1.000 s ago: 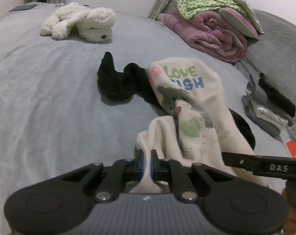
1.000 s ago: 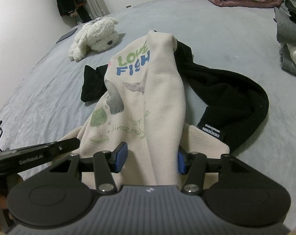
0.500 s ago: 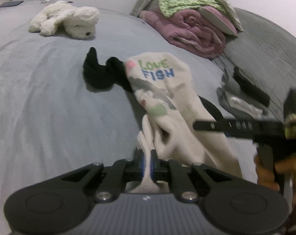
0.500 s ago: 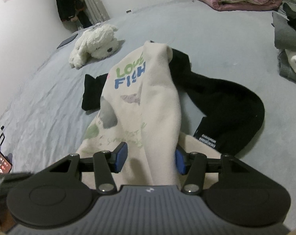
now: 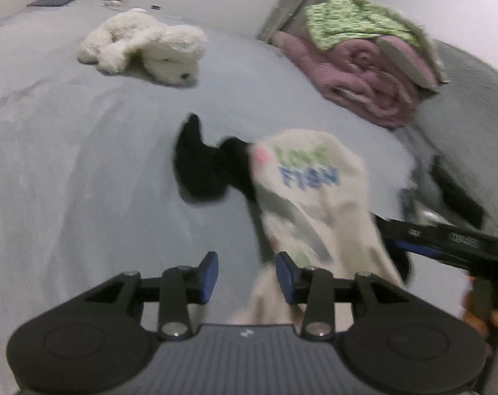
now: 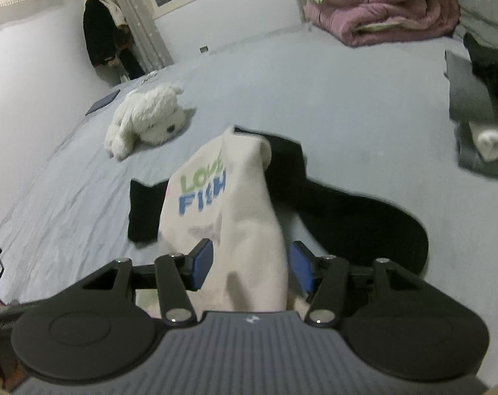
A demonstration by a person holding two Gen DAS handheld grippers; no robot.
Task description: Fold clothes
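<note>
While the left wrist view is blurred, its main shapes read clearly: the left gripper point(image 5: 247, 275) has just been opening, and its blue-padded fingers point(image 5: 209, 276) now stand apart with bare bed point(image 5: 68, 181) between them. A cream sweatshirt point(image 5: 311, 197) printed "LOVE FISH" hangs beside the right-hand pad and runs down behind it; whether cloth touches that pad I cannot tell. Behind the sweatshirt a black garment point(image 5: 199, 168) lies on the grey bed. Farther back a white plush toy point(image 5: 143, 49) lies on its side, and a rolled pink quilt point(image 5: 357, 79) with a green patterned cloth point(image 5: 354, 21) on top sits at the far right. The right gripper point(image 5: 446, 240) crosses the lower right edge.

From the right wrist view, the right gripper point(image 6: 250, 265) has its fingers point(image 6: 201, 263) at a medium spread with a thick bunch of the cream sweatshirt point(image 6: 229, 217) between them, both pads against the cloth. The sweatshirt rises from the black garment point(image 6: 347, 214), which curls on the bed point(image 6: 347, 105) to the right. The plush toy point(image 6: 143, 118) lies left of it, the pink quilt point(image 6: 390, 3) at the top right, and folded clothes point(image 6: 479, 131) at the right edge.
</note>
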